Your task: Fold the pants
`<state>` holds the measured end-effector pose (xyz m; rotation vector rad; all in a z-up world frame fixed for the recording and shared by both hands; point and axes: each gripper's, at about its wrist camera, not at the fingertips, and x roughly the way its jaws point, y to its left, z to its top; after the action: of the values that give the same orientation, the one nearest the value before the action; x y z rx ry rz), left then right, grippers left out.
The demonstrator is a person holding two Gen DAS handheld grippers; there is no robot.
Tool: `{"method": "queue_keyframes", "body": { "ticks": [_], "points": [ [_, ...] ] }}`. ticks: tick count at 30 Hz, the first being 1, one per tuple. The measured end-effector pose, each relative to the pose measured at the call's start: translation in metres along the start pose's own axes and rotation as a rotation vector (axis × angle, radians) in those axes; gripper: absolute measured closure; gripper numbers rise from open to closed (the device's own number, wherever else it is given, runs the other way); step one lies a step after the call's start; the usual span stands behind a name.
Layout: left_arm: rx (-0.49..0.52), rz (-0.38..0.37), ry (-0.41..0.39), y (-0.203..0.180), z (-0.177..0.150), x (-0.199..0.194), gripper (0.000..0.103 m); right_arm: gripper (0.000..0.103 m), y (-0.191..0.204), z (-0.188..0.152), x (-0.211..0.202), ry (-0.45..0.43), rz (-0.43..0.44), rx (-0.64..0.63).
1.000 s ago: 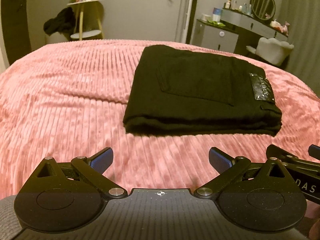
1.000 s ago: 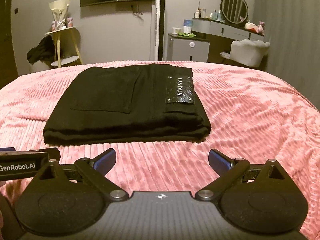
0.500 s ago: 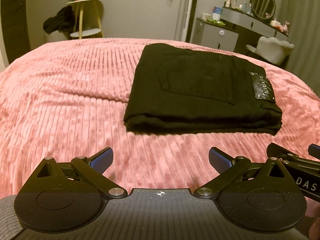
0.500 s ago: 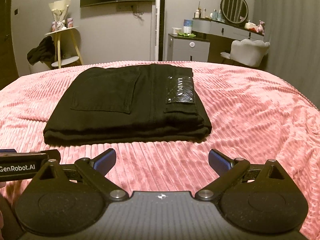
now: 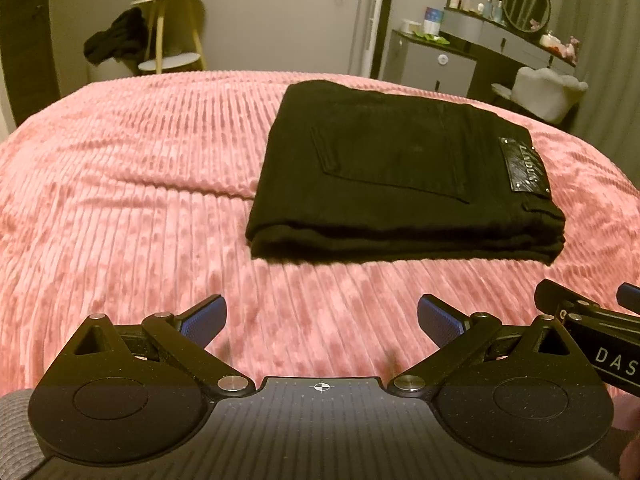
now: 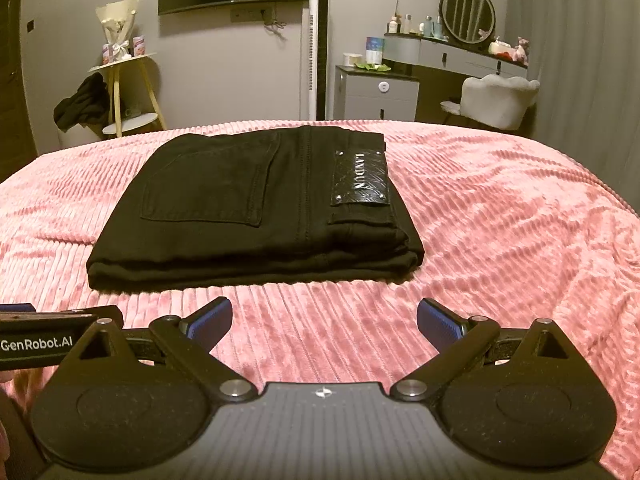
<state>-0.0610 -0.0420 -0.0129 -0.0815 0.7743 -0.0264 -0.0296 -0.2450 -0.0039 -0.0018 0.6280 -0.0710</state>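
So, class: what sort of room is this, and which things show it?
Most likely a bedroom: a pink ribbed plush bedspread, a grey dressing table with a round mirror, and a white cushioned chair.

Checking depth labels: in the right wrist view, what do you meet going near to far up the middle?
right gripper, open → pink bedspread → folded black pants → white tower fan by the far wall.

grey walls (image 6: 224, 64) | vanity (image 6: 460, 52) | white chair (image 6: 496, 100) | side table (image 6: 124, 64) | dim light
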Motion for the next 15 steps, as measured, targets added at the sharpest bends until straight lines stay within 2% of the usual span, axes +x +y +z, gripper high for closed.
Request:
{"method": "queue_keyframes", "body": {
  "ticks": [15],
  "points": [
    [0.007,-0.004,0.007,-0.0012,-0.001,0.0007,0.0,0.004,-0.0003,0.0003,-0.0003,0.0,0.001,0.002]
  ]
}}
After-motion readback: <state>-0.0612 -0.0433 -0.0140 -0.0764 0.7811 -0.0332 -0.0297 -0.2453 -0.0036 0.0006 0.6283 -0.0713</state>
